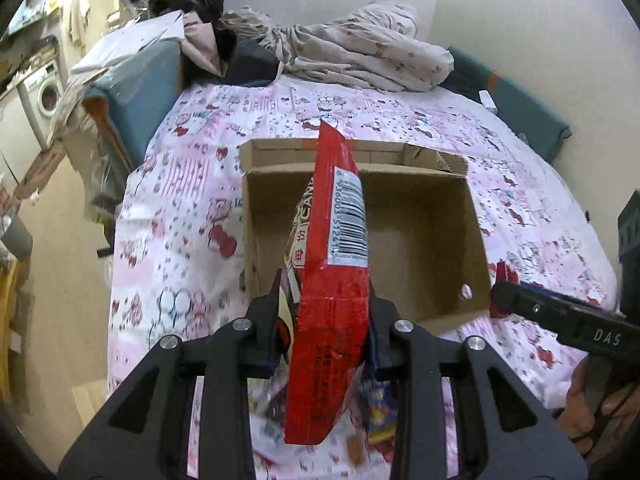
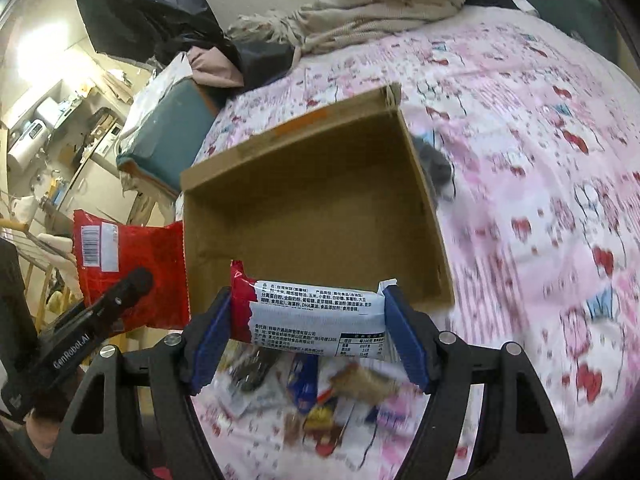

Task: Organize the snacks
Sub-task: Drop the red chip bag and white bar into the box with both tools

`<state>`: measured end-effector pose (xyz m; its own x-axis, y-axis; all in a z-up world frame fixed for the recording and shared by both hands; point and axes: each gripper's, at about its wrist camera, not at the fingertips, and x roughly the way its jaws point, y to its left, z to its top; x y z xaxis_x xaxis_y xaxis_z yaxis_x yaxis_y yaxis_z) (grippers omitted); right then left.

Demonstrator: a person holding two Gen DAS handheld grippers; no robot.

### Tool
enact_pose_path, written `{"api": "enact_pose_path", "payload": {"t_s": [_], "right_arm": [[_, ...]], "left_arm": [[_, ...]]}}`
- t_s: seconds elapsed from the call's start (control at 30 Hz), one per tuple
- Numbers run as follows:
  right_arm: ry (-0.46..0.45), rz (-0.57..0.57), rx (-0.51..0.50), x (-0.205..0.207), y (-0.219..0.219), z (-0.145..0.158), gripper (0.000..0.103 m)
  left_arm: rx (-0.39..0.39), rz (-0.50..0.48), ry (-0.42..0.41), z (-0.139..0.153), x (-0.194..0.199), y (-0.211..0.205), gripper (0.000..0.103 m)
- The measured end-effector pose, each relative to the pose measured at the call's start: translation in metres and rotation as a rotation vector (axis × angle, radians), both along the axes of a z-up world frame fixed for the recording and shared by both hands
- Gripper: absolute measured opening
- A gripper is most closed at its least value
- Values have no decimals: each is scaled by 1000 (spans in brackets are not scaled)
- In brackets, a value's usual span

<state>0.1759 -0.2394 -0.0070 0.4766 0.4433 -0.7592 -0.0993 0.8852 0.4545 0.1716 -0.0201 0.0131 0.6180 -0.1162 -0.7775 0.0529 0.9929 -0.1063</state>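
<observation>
Left gripper fingers hold a red packet; right gripper fingers hold a white snack bar. Both seem on the way to the empty box; next, lower them in and release.

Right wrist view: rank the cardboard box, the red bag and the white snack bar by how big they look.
1. cardboard box
2. red bag
3. white snack bar

The bag and bar look close in size; the bar sits nearer the camera, so that order is unsure.

Crumpled blanket, washing machine
</observation>
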Motion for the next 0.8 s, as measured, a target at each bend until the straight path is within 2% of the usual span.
{"api": "enact_pose_path", "payload": {"t_s": [0.23, 0.37, 0.53, 0.7, 0.73, 0.8], "right_arm": [[4, 11, -11, 28, -2, -40, 76], [21, 24, -8, 34, -1, -53, 78], [41, 9, 22, 38, -5, -60, 78], [9, 10, 32, 36, -4, -55, 88], [-2, 7, 45, 36, -5, -53, 89], [-7, 5, 54, 36, -6, -51, 95]], "left_arm": [[51, -4, 19, -37, 26, -14, 28], [114, -35, 19, -50, 29, -25, 29], [124, -21, 34, -59, 32, -26, 31], [116, -42, 31, -60, 30, -27, 32], [110, -48, 32, -60, 30, -27, 34], [106, -56, 27, -57, 28, -28, 48]]}}
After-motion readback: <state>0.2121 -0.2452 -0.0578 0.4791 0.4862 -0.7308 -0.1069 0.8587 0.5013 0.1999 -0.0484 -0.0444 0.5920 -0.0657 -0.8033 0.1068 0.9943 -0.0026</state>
